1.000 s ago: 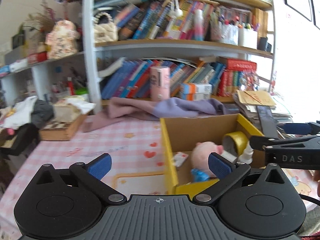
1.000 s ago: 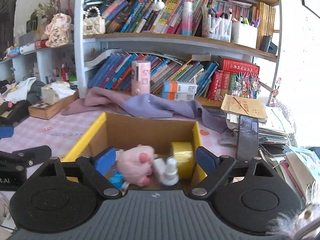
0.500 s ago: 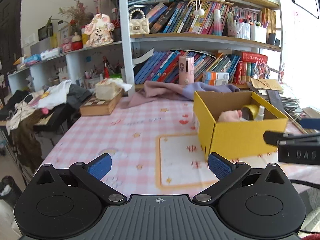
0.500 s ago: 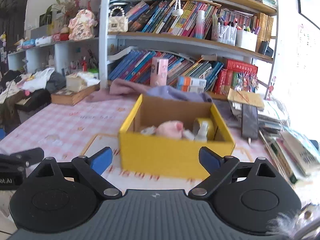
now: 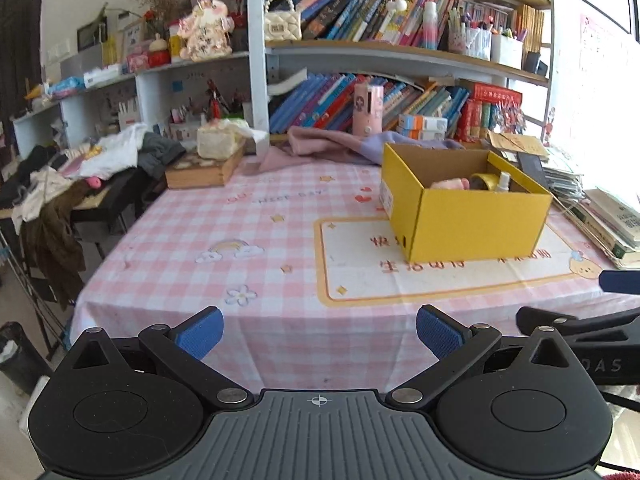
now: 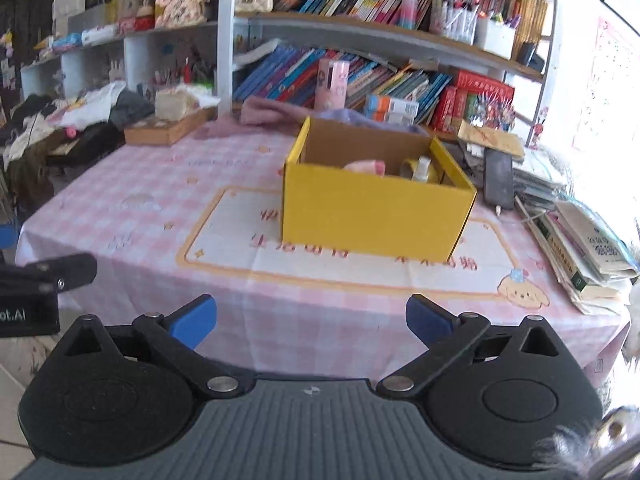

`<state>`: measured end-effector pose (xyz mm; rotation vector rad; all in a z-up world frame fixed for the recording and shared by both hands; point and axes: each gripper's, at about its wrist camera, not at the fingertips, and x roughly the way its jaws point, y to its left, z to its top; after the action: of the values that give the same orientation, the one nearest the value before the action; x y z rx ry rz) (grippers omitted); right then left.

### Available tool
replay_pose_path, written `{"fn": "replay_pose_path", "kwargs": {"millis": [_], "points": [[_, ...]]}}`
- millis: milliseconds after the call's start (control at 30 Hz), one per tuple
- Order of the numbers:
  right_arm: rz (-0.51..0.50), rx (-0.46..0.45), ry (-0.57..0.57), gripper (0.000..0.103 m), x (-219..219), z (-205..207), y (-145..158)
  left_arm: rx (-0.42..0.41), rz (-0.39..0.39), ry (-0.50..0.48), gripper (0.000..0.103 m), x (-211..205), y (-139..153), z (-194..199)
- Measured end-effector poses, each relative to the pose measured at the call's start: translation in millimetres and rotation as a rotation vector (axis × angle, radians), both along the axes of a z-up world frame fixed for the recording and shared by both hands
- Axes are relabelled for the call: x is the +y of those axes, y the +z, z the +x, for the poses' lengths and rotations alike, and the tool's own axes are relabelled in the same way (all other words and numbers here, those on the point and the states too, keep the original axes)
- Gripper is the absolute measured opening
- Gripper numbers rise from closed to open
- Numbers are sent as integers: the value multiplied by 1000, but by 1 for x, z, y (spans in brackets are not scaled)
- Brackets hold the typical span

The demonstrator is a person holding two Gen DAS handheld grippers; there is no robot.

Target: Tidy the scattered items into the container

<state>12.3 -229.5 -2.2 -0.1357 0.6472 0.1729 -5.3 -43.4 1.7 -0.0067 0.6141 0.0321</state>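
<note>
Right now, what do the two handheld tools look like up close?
Both match: left tool and right tool have a matte black ribbed body, two round black hubs, silver pivot screws, angled black linkage arms and blue ribbed pads. A small white crosshair mark sits centred on the body. White lettering, only partly legible, marks each side.

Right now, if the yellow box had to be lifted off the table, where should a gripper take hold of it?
Probably by the open top rim of the yellow box: one finger inside, one outside a side wall, coming from above. The thin upright cardboard walls suit a pinch, while the whole box looks wider than the open right gripper. The near wall seems best, since the pink toy and small bottle sit further back.
</note>
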Motion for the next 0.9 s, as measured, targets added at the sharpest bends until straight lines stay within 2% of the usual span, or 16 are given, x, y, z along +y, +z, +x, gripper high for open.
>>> {"fn": "replay_pose_path", "kwargs": {"millis": [200,433,900], "points": [[25,30,-28,103,-4,4,-1,20,-11,-2,103,3,-2,-1],[26,34,-7,103,-1,9,1,57,9,12,103,3,-7,3],[24,31,7,103,4,12,2,68,-1,22,103,10,-7,4]]}}
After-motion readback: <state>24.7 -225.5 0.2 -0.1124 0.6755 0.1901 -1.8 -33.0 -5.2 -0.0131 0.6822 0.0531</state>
